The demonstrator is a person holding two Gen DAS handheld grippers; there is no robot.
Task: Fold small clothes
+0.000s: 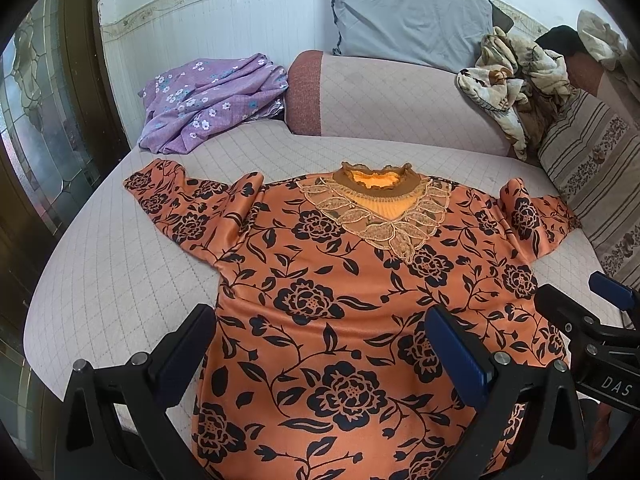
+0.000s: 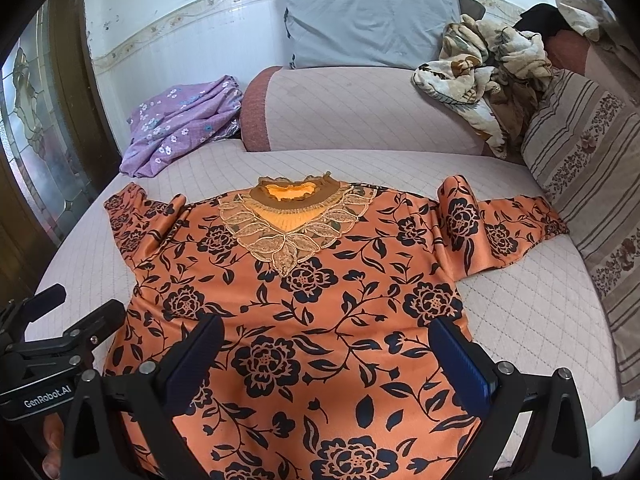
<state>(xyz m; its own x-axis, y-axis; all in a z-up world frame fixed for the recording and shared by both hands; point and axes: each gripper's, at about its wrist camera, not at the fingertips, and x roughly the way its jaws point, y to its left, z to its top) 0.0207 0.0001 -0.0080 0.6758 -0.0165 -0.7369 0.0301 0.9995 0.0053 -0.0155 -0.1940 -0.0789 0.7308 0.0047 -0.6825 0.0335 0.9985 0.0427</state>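
Your right wrist view alone shows the orange black-flowered satin blouse's whole right sleeve; bare quilted mattress flanks it. Left gripper and right gripper both gape, empty.

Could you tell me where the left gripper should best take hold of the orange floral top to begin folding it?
Probably the left sleeve near its cuff, approached from the outer left. It lies flat, spread away from the body of the orange floral top, so the open left gripper can pinch its edge.
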